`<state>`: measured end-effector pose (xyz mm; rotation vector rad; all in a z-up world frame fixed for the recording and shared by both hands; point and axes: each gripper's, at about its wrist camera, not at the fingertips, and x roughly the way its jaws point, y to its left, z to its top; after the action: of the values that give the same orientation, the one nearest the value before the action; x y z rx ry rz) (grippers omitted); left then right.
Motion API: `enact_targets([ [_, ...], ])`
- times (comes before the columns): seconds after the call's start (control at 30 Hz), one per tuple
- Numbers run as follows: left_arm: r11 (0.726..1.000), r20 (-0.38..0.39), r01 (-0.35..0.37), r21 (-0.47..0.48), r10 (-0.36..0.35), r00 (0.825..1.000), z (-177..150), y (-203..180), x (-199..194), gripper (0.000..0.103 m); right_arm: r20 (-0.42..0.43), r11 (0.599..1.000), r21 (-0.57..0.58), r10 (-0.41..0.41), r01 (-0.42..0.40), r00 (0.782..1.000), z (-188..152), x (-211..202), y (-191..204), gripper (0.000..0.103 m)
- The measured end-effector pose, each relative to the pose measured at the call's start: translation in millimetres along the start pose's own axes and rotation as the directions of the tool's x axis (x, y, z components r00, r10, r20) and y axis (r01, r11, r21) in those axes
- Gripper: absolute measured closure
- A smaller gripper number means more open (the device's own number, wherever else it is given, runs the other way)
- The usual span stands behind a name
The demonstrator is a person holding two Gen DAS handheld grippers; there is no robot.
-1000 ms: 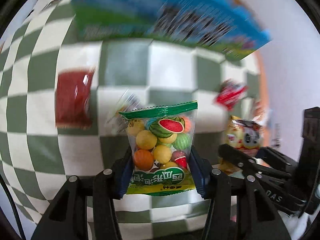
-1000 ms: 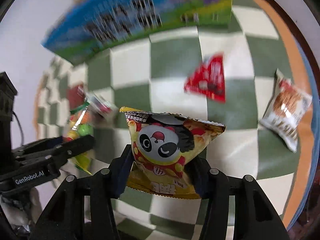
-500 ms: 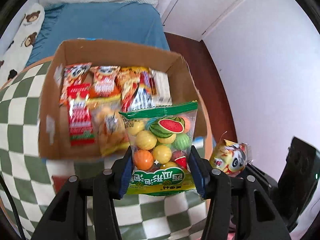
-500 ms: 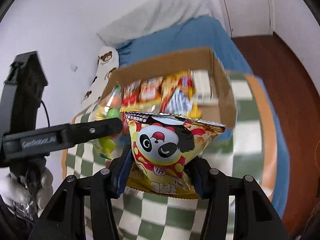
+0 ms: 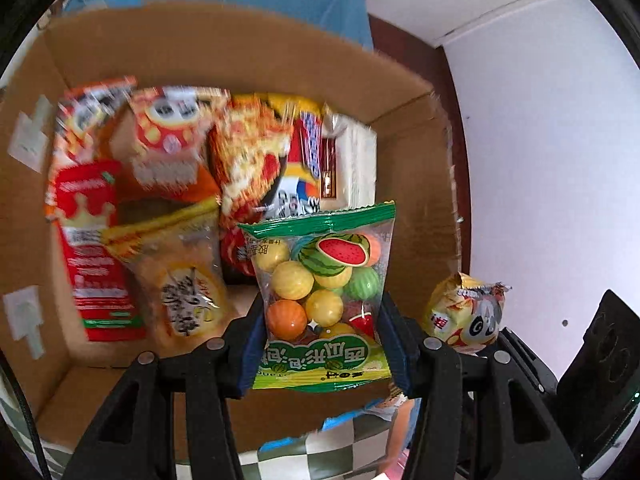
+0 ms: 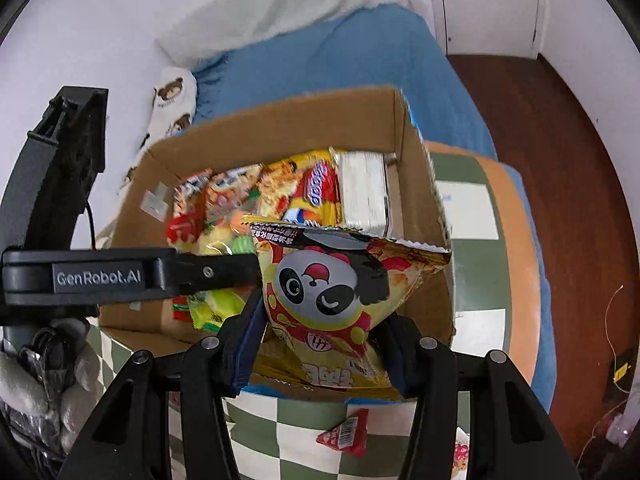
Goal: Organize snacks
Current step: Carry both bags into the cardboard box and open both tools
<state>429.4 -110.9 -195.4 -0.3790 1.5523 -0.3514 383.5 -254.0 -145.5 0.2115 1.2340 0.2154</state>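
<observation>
My left gripper (image 5: 320,344) is shut on a clear fruit-candy bag (image 5: 320,292) with a green top, held over the open cardboard box (image 5: 208,52). The box holds several snack packs, among them a red pack (image 5: 92,248) and an orange-yellow pack (image 5: 184,280). My right gripper (image 6: 320,344) is shut on a yellow panda snack bag (image 6: 332,292), held at the box's near right corner (image 6: 424,184). The panda bag also shows in the left wrist view (image 5: 464,308). The left gripper's arm (image 6: 132,276) reaches over the box from the left in the right wrist view.
The box stands on a green-and-white checked cloth (image 6: 476,272). A small red packet (image 6: 344,436) lies on the cloth in front of the box. A blue bed (image 6: 340,60) lies behind it, a white wall (image 5: 560,140) to the right.
Both grippers have moved forward with their bags, from above the checked cloth to over the box. The box now fills the left wrist view.
</observation>
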Motion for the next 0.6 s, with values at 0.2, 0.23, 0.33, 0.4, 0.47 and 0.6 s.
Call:
enact_targets([
  [0.2,0.998,-0.067,-0.052,-0.027,0.050,0.996,1.3,10.3,27.6,0.028,-0.092,0.999,0.024,-0.034,0.036,0.995,-3.7,29.7,-12.0,0.013],
  [0.23,0.997,-0.054,-0.068,-0.020,0.067,0.996,1.5,10.9,26.8,0.023,-0.095,0.999,0.024,-0.041,0.043,0.995,-4.6,31.4,-13.2,0.011],
  [0.33,0.995,-0.008,-0.096,-0.018,0.096,0.995,2.5,13.9,20.4,0.016,-0.108,0.998,0.017,-0.056,0.058,0.993,-6.7,33.6,-14.3,0.010],
  [0.4,0.994,0.018,-0.105,-0.012,0.105,0.994,6.0,17.7,15.0,0.008,-0.110,0.997,0.011,-0.072,0.074,0.991,-7.7,33.7,-13.3,0.006],
  [0.47,0.989,0.044,-0.146,0.001,0.146,0.988,5.5,18.5,8.4,0.002,-0.109,0.996,0.005,-0.087,0.088,0.990,-8.2,33.8,-12.2,0.006],
  [0.6,0.980,0.094,-0.196,0.029,0.193,0.977,-0.7,21.0,-7.0,0.002,-0.094,0.995,0.005,-0.103,0.104,0.990,-9.1,29.4,-9.0,0.006],
])
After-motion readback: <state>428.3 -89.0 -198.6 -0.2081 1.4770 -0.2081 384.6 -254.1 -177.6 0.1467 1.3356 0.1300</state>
